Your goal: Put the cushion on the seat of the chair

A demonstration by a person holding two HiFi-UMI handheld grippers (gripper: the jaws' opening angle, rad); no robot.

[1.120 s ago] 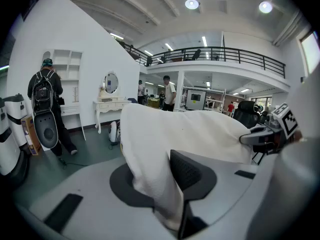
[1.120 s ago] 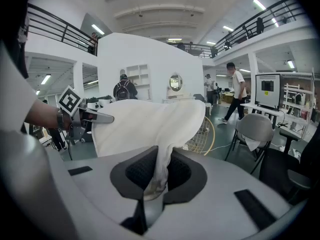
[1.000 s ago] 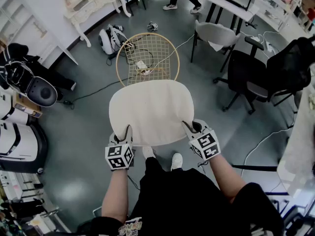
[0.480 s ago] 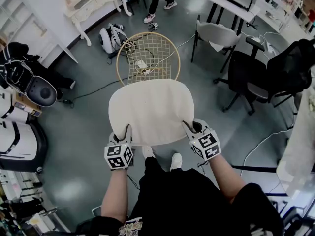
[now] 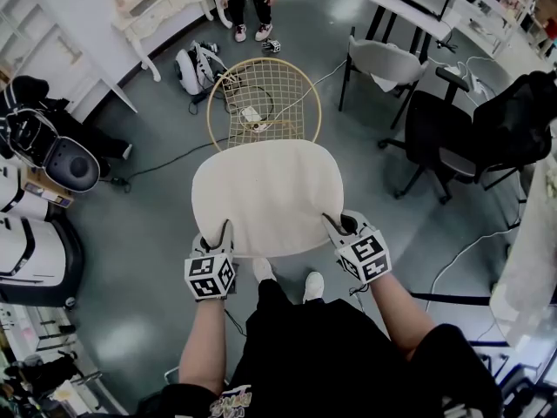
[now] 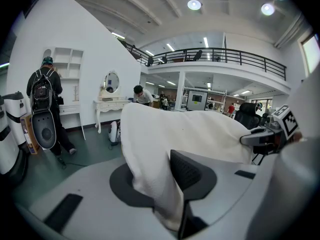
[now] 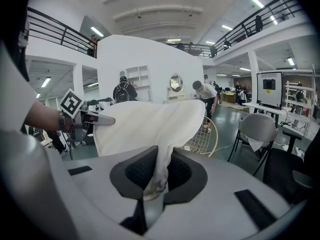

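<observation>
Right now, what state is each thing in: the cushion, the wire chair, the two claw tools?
cushion: held in the air, spread out
wire chair: upright on the floor, seat hidden under the cushion
left gripper: shut on the cushion's near edge
right gripper: shut on the cushion's near edge

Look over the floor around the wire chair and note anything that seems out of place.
Loose cables trail across the floor and run under the chair, seen tangled through its wire mesh. They look untidy and could catch a foot. The cushion looks fine.
</observation>
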